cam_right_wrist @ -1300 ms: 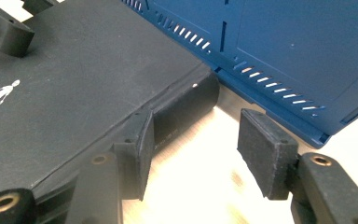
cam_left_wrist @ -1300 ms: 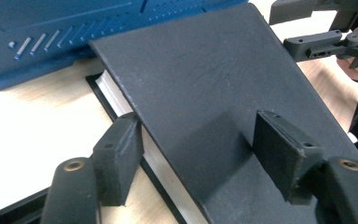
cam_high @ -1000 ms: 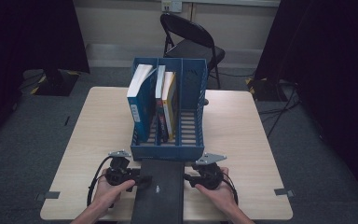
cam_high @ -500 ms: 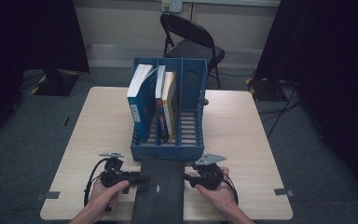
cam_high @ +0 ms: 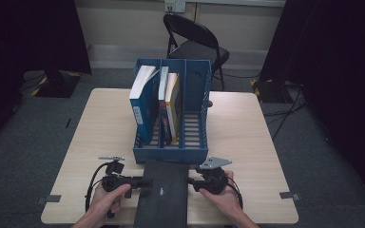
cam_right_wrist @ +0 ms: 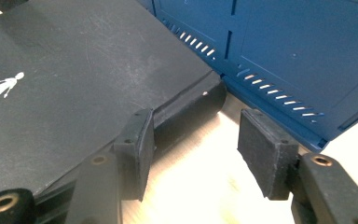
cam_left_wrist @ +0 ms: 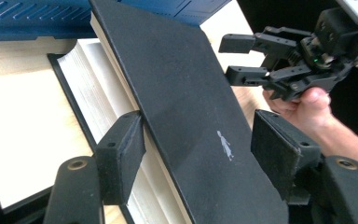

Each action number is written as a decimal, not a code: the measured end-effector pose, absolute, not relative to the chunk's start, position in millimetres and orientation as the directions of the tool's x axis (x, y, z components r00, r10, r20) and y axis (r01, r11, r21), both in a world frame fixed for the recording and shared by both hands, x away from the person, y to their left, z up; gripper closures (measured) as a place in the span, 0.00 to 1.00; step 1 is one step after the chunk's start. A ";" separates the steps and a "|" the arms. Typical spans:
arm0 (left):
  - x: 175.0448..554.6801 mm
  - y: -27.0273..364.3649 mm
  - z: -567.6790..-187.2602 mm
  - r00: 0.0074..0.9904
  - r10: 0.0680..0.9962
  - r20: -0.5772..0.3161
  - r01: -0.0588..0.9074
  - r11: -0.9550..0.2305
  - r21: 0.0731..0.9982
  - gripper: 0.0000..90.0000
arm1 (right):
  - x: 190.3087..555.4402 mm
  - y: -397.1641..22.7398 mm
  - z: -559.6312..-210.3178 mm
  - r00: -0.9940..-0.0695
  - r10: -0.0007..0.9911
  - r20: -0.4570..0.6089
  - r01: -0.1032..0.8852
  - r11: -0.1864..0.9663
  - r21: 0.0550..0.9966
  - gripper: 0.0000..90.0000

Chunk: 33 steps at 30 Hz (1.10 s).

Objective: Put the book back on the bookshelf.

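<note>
At the table's near edge, the left gripper (cam_left_wrist: 198,154) straddles the lifted cover of the black book (cam_high: 164,190), jaws apart; the right gripper (cam_right_wrist: 196,149) gapes beside its spine — seemingly ungripped, so the cover could flop shut.

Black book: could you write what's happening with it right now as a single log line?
black book flat before blue rack | left gripper open, lifting cover edge | right gripper open beside spine | not gripped

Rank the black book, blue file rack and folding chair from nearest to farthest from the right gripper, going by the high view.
1. Black book: right beside the right gripper, on its left.
2. Blue file rack: just beyond, mid-table.
3. Folding chair: past the table's far edge.
</note>
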<state>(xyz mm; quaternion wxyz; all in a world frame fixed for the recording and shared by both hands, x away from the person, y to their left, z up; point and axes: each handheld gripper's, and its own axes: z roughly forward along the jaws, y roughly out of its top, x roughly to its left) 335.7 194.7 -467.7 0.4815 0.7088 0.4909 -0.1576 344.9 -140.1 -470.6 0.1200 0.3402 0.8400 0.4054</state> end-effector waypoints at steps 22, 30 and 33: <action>332.1 194.6 -460.9 0.512 0.488 -0.707 0.824 -0.048 0.564 0.51 | 344.0 -141.1 -471.2 -0.734 0.674 0.079 0.478 0.431 0.765 0.52; 335.2 183.4 -458.3 0.506 0.500 -0.703 0.828 -0.053 0.558 0.51 | 343.8 -141.0 -471.0 -0.732 0.677 0.077 0.480 0.433 0.763 0.52; 341.0 175.3 -460.4 0.496 0.530 -0.688 0.835 -0.070 0.546 0.52 | 344.6 -141.5 -471.3 -0.735 0.673 0.080 0.480 0.432 0.764 0.52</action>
